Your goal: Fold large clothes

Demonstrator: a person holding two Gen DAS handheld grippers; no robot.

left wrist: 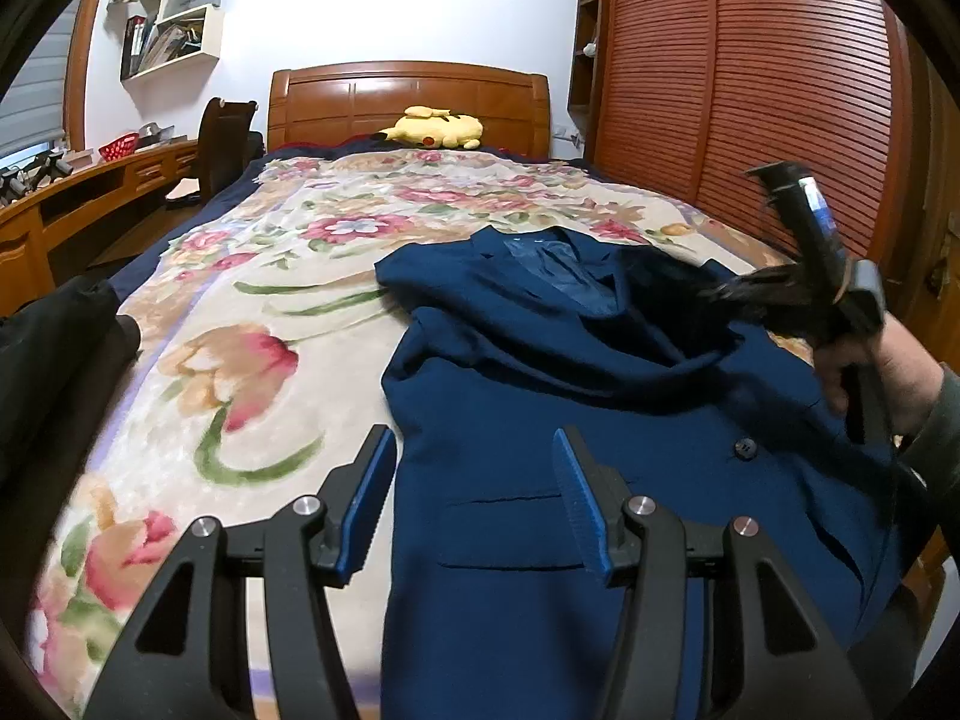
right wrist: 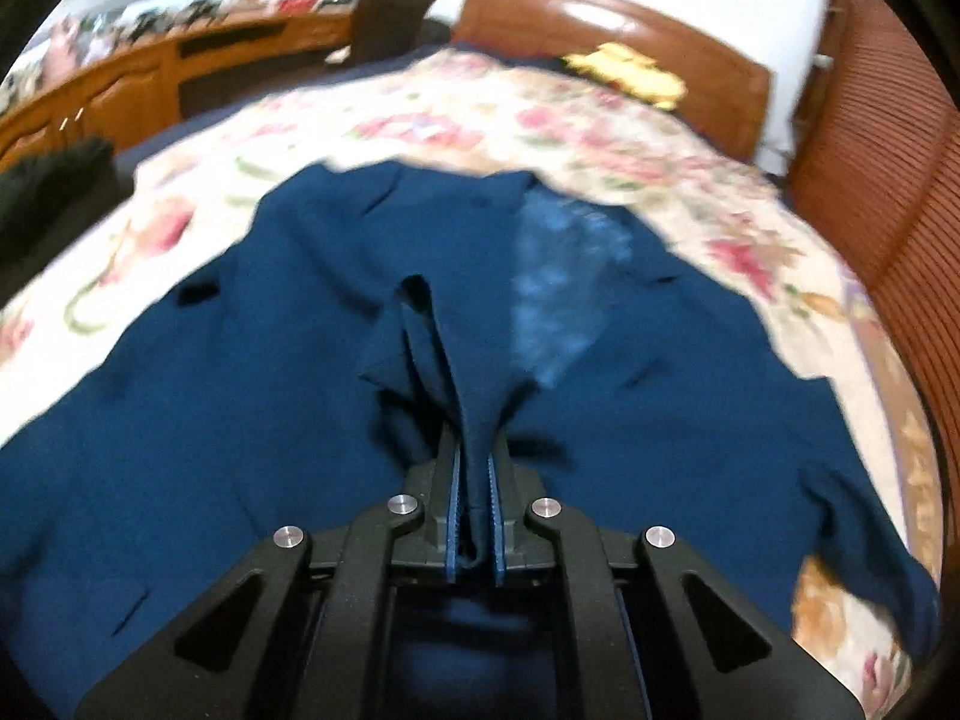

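Now we have the navy suit jacket (left wrist: pixel 600 450) spread on the floral bed (left wrist: pixel 252 324). Our left gripper (left wrist: pixel 474 498) hovers with jaws half open and empty; our right gripper (right wrist: pixel 474 516) pinches a thin fold that could slip free.

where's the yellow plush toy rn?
Left wrist view: the yellow plush toy lies at the far end of the floral bedspread, against the wooden headboard.

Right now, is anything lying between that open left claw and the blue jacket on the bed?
Nothing visible. The left claw hangs open right over the blue jacket, only air between. The right claw is already shut on a fold of it.
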